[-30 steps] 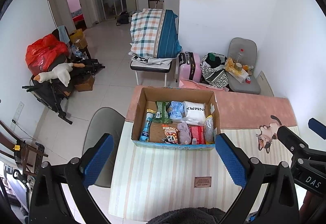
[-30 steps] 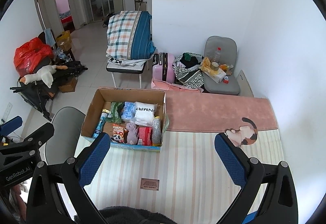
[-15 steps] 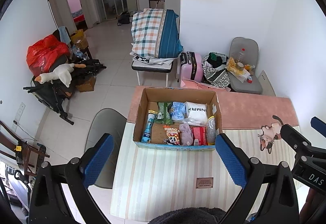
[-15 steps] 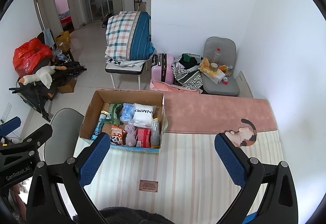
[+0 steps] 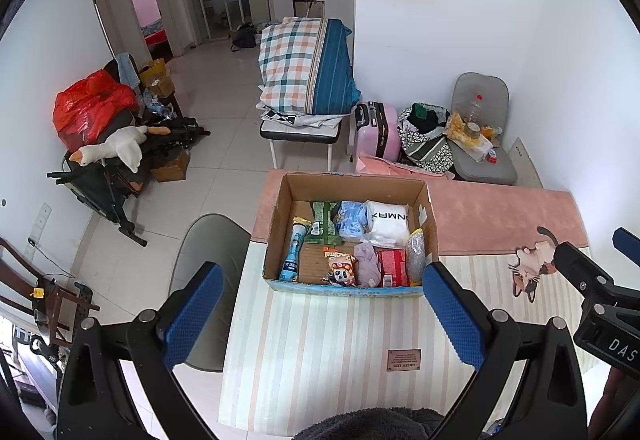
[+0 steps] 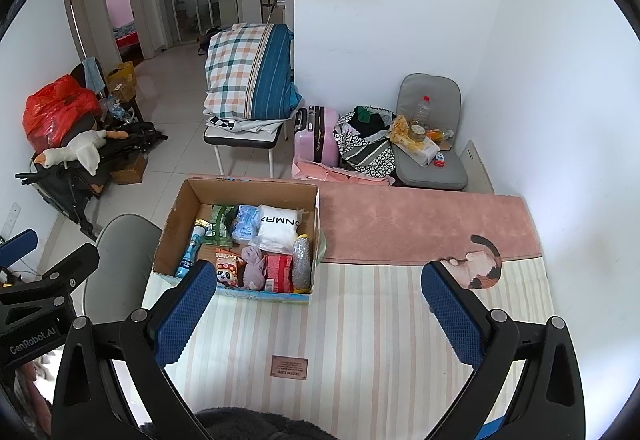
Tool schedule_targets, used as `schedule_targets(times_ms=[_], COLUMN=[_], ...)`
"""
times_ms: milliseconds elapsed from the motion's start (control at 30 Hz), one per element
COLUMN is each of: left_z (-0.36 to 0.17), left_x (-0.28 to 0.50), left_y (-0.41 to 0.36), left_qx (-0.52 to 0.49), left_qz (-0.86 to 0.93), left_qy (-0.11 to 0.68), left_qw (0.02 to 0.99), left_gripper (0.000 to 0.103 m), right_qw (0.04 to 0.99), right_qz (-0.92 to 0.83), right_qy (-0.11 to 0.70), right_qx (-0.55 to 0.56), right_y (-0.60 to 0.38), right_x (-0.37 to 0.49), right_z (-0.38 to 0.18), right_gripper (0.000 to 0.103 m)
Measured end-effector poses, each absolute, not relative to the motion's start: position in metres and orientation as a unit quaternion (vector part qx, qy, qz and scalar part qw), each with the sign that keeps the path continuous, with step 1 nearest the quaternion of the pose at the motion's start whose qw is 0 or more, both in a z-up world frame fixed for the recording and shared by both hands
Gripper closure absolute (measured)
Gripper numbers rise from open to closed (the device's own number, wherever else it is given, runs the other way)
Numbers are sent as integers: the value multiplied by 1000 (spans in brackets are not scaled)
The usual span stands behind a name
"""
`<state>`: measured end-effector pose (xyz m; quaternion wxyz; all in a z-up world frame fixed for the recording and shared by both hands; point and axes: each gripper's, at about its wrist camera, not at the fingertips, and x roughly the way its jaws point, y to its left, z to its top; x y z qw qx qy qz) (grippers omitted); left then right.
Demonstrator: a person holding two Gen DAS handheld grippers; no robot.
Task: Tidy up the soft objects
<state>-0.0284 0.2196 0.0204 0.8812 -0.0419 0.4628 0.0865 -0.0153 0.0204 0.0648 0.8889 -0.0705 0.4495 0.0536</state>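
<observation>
Cardboard box (image 5: 349,187): matt brown corrugated board, raw inner walls, printed blue strip along the 6 o'clock edge. Contents: glossy plastic snack packets (image 5: 339,268), a crinkled clear-plastic pack (image 5: 387,226), a soft mauve cloth item (image 5: 367,268) of matt knit look. Table cover (image 5: 320,344): striped cloth, matt, smooth, with a small brown label (image 5: 404,359). At 12 o'clock a pink mat (image 5: 500,217), fuzzy pile. Gripper pads (image 6: 185,314): blue, dimpled rubber-like texture, on matt black plastic arms. Floor tiles (image 5: 224,159): glossy, reflective. Suitcase (image 6: 316,137): pink hard shell, slight sheen.
</observation>
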Motion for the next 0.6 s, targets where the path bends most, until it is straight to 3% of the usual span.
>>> schedule_targets(times_ms=[600], left_z=[21], left_x=[-27], left_y=[225], left_qx=[-38], left_qz=[84], left_qy=[467], left_qw=[880], left_gripper=[1], right_qw=[887], right_qz=[58], right_qy=[452], right_qx=[-71], right_y=[18], right_x=[-15], right_z=[61], right_gripper=[0])
